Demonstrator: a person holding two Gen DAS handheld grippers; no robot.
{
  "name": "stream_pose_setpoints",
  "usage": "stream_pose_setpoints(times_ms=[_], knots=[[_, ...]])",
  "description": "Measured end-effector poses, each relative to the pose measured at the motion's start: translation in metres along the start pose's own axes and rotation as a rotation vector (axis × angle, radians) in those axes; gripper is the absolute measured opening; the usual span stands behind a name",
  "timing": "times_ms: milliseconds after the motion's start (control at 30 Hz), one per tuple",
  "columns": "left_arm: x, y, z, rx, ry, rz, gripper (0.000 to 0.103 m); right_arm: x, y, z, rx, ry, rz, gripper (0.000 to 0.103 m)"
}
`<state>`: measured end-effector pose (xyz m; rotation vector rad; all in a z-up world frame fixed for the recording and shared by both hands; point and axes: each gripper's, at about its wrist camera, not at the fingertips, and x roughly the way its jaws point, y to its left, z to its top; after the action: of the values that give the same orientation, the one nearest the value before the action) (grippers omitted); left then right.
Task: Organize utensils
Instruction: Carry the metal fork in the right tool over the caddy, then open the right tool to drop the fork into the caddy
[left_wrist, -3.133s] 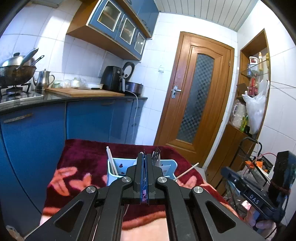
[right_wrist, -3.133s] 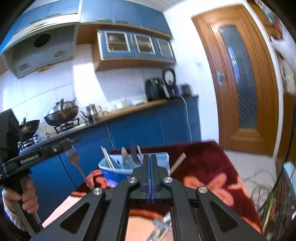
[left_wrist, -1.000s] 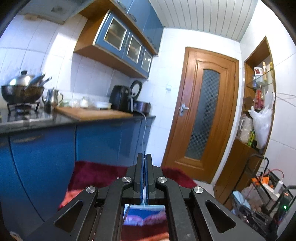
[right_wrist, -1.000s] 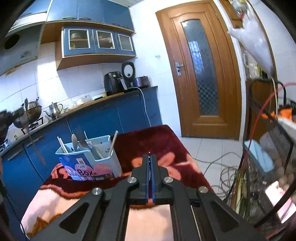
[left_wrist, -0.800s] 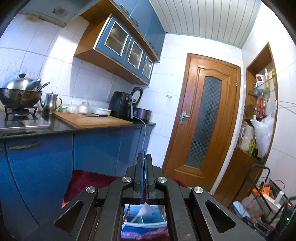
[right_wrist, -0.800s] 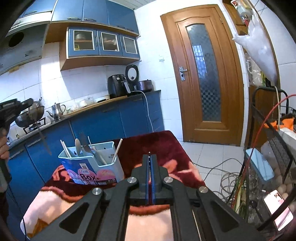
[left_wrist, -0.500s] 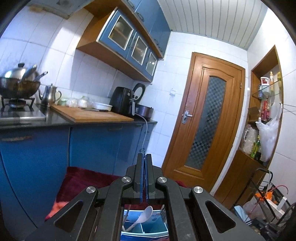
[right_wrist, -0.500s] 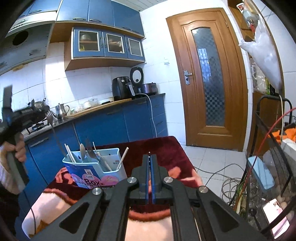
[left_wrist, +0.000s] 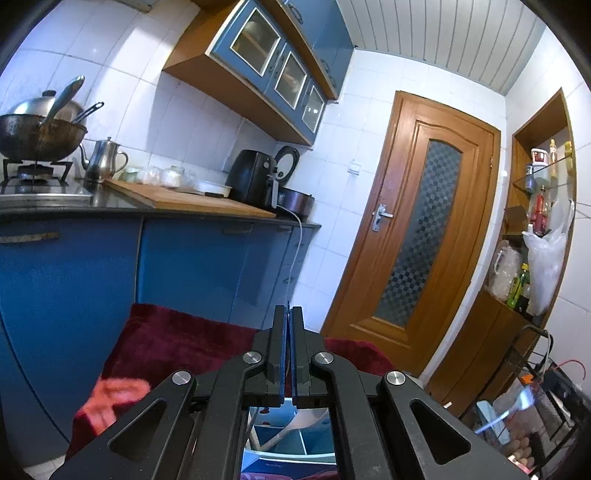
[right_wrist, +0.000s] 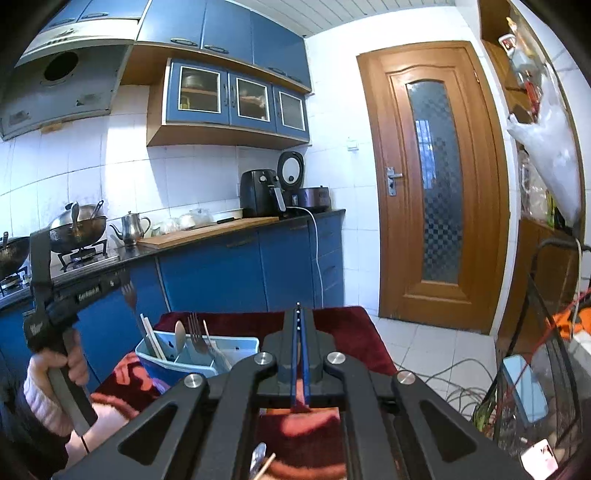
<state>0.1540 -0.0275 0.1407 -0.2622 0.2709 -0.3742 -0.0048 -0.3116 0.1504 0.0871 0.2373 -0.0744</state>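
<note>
Right wrist view: the left hand-held gripper, gripped by a hand at the left edge, has its jaws pressed shut on the head of a fork. The handle hangs down toward the left end of the box. That box stands on the desk, near its far left part, and holds 2 chopsticks, a spoon and more forks upright in its compartments.

The right hand-held gripper is also closed tight. A thin strip shows between its pads (too slim to name). It sits right of the box and apart from it.

From the left wrist view, the left hand-held gripper hangs directly above the box, and a white spoon leans across the dividers below the jaws. The desk stretches ahead.

The desk's far edge lies close to the blue cabinets, leaving only a narrow gap. Its right edge drops to open tiled floor strewn with cables, and a wire rack crowds the far right. The room above the box is free.
</note>
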Motion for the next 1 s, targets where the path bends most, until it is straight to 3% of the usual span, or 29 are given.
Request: stream_pose_setpoints(times_ms=[400, 767, 1000], knots=[[0.009, 0.005, -0.015, 0.012, 0.038, -0.023, 0.001, 0.044, 0.029, 0.024, -0.101, 0.000, -0.015, 0.003], [0.022, 0.021, -0.031, -0.021, 0.127, 0.000, 0.001, 0.103, 0.058, 0.011, -0.254, 0.154, -0.034, 0.003], [0.023, 0.026, -0.030, -0.022, 0.145, 0.017, 0.001, 0.140, 0.068, -0.001, -0.244, 0.232, -0.001, 0.004]])
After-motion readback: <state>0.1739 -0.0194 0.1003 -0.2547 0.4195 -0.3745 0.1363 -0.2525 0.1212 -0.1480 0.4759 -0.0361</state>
